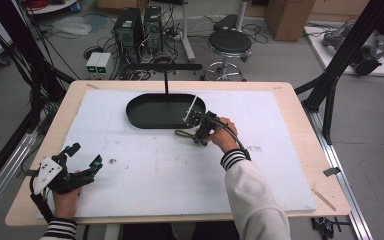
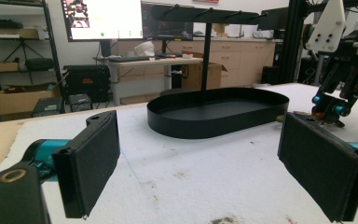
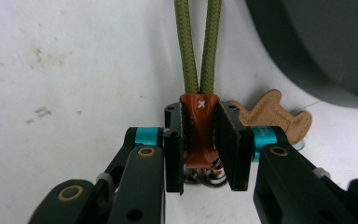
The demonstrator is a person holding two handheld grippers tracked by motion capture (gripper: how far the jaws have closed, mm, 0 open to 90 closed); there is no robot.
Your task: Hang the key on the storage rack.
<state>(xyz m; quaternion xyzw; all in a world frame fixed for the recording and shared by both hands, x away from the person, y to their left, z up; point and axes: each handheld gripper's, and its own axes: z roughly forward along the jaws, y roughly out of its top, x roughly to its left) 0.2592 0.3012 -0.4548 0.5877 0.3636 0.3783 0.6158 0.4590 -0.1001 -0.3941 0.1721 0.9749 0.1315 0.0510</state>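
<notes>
Clamping the brown leather tab [image 3: 199, 133] of a keychain, the right gripper [image 3: 200, 140] has its fingers [image 3: 229, 144] pressed on either side of it — the keychain's olive cord loop [image 3: 198, 46] runs away from them toward twelve o'clock in the right gripper view. At four o'clock of the tab lies a tan leather bear-shaped charm [image 3: 275, 114], touching the white foam mat [image 3: 74, 70], and beyond it at two o'clock curves the wall of the black oval tray [image 3: 317, 51].

In the high view the right gripper [image 1: 200, 131] sits just off the tray's [image 1: 145, 120] five o'clock rim, the cord loop [image 1: 182, 133] lying on the mat toward nine o'clock. A black post with a crossbar [image 1: 166, 72] rises from the tray's far side. The left gripper [image 1: 82, 157] rests at the counter's [image 1: 290, 100] seven o'clock corner, well apart from the keychain, its fingers [image 2: 91, 163] spread wide with nothing between them.

The left gripper view adds the room behind — a monitor [image 2: 102, 18], a desk [image 2: 154, 60] and cardboard boxes [image 2: 14, 100].
</notes>
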